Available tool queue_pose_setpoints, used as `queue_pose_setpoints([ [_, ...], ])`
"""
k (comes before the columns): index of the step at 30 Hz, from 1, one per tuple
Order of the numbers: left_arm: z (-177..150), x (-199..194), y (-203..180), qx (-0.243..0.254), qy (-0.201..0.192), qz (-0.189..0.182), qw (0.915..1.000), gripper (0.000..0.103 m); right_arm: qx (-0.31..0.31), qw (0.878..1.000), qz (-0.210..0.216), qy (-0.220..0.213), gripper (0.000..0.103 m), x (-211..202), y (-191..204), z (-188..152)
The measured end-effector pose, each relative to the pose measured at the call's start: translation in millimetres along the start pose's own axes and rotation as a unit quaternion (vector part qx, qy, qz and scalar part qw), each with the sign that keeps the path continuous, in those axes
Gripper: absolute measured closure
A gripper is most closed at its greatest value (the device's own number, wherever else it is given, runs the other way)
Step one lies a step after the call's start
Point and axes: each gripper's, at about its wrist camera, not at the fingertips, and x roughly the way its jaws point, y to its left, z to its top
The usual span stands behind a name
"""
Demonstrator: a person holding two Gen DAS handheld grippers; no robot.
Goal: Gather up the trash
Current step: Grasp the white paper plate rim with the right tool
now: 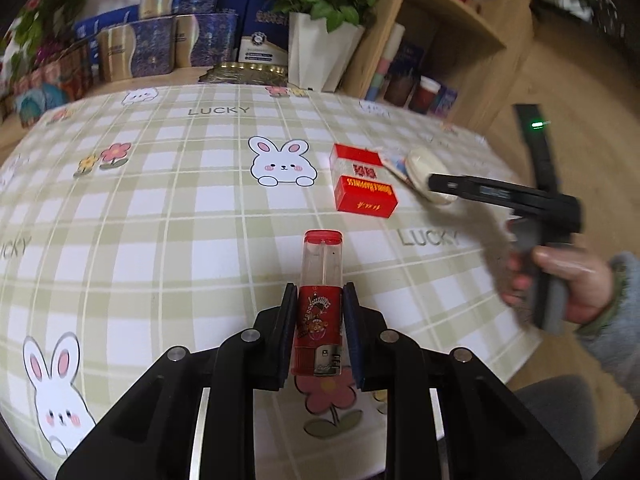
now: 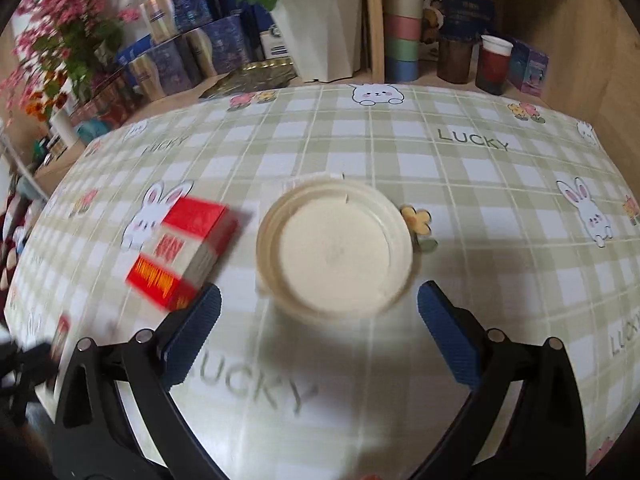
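Observation:
My left gripper [image 1: 320,300] is shut on a red lighter [image 1: 320,300] with a clear upper half, held above the checked tablecloth [image 1: 160,220]. A red and white cigarette pack [image 1: 362,184] lies on the table ahead of it, also in the right wrist view [image 2: 184,252]. A cream round plastic lid [image 2: 334,248] lies just in front of my right gripper [image 2: 320,312], which is open with its blue pads either side of the lid's near edge. In the left wrist view the right gripper [image 1: 434,182] reaches in from the right over the lid [image 1: 420,168].
Blue and gold boxes [image 1: 136,52] and a white pot of red roses [image 1: 320,48] stand at the table's far edge. A wooden shelf [image 2: 460,60] holds stacked cups and jars. A gold foil tray [image 1: 244,74] lies near the pot.

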Motion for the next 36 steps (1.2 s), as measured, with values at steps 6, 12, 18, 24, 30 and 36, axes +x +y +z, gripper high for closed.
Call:
queue_pose_setpoints([
  [6, -10.0, -13.9, 8.3, -0.024, -0.006, -0.006, 0.9997, 0.08, 0.025, 0.999, -0.029, 0.01, 0.006, 24.2, -0.6, 18.0],
  [12, -19.0, -19.1, 13.0, -0.036, -0.003, -0.01, 0.9993, 0.081, 0.059, 0.998, -0.021, 0.026, 0.007, 30.5, -14.3, 16.7],
  [18, -25.6, -26.8, 7.6, -0.034, -0.003, -0.019, 0.9992, 0.081, 0.094, 0.995, 0.022, 0.011, 0.016, 11.7, -29.2, 7.8],
  [24, -32.3, -38.2, -1.7, -0.031, -0.005, -0.024, 0.9992, 0.081, 0.093, 0.995, 0.041, 0.005, 0.017, -11.9, -31.0, -7.1],
  [30, -40.9, -56.0, -10.0, -0.024, -0.005, -0.033, 0.9992, 0.081, 0.081, 0.994, 0.078, -0.014, 0.017, -54.1, -16.6, -32.8],
  [36, -61.9, -76.8, -26.0, 0.013, 0.011, -0.049, 0.9986, 0.081, 0.071, 0.99, 0.118, -0.04, 0.017, -112.2, 1.6, -76.8],
])
